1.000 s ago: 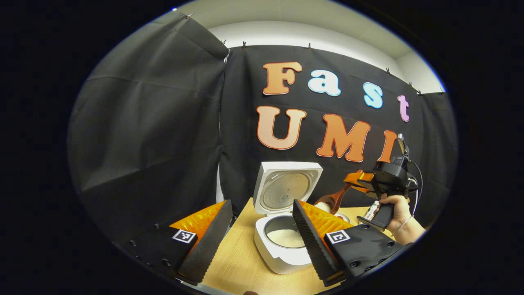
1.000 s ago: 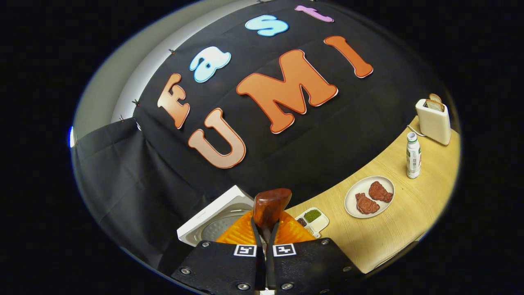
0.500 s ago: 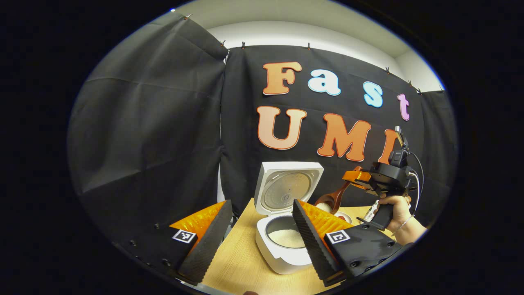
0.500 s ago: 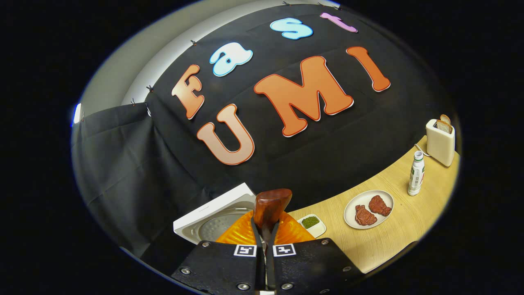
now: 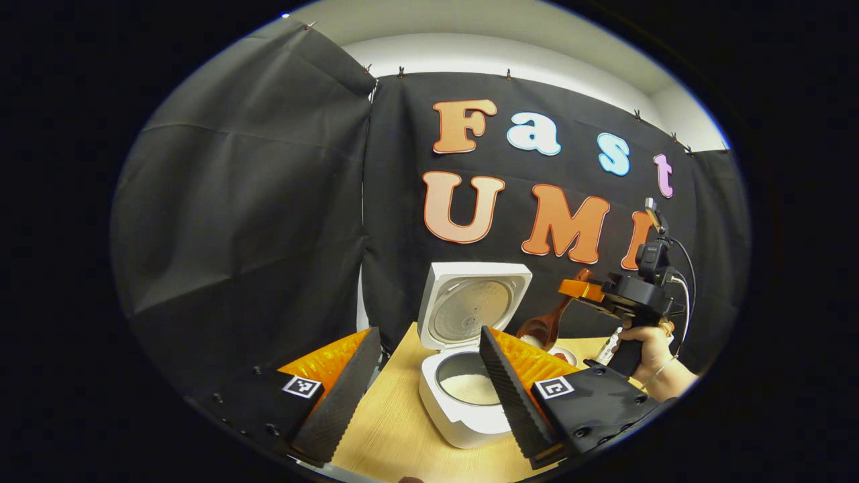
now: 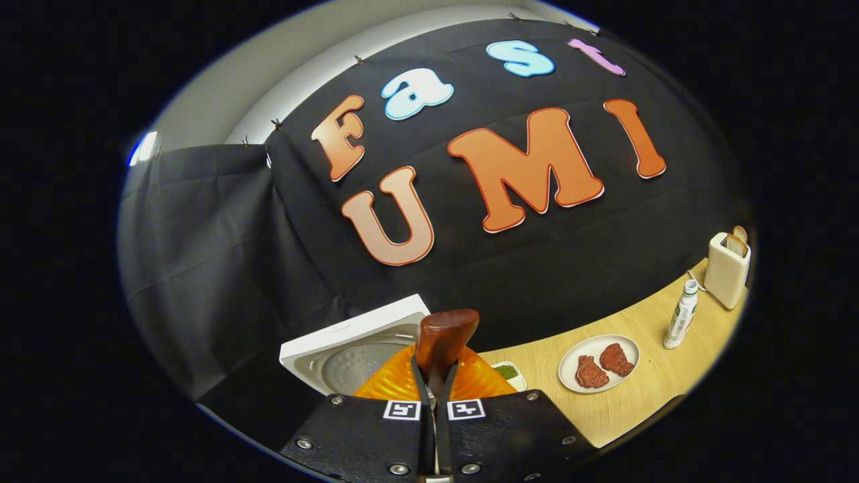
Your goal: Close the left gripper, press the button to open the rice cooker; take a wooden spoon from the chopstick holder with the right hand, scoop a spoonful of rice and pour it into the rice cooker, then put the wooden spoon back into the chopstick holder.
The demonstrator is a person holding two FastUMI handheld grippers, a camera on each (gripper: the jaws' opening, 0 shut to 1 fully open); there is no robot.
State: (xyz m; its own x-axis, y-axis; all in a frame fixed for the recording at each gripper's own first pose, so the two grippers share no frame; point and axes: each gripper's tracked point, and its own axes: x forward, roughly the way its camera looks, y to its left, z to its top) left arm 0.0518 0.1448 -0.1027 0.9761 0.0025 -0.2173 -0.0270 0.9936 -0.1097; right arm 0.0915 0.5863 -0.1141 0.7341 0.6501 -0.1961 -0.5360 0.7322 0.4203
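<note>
Plate point(image 6: 578, 349) of meat, bottle point(image 6: 680, 314), toaster point(image 6: 726, 271).

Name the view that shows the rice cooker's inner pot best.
The left gripper view: the rice cooker stands open, and the white rice in its inner pot is visible beside the left gripper's finger. The right gripper view catches just the raised lid behind the wooden spoon.

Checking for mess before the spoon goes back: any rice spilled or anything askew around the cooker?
Nothing stands out. The cooker stands lid up with rice inside, and no grains show on the table beside it. The right gripper holds the spoon clear of the pot.
</note>
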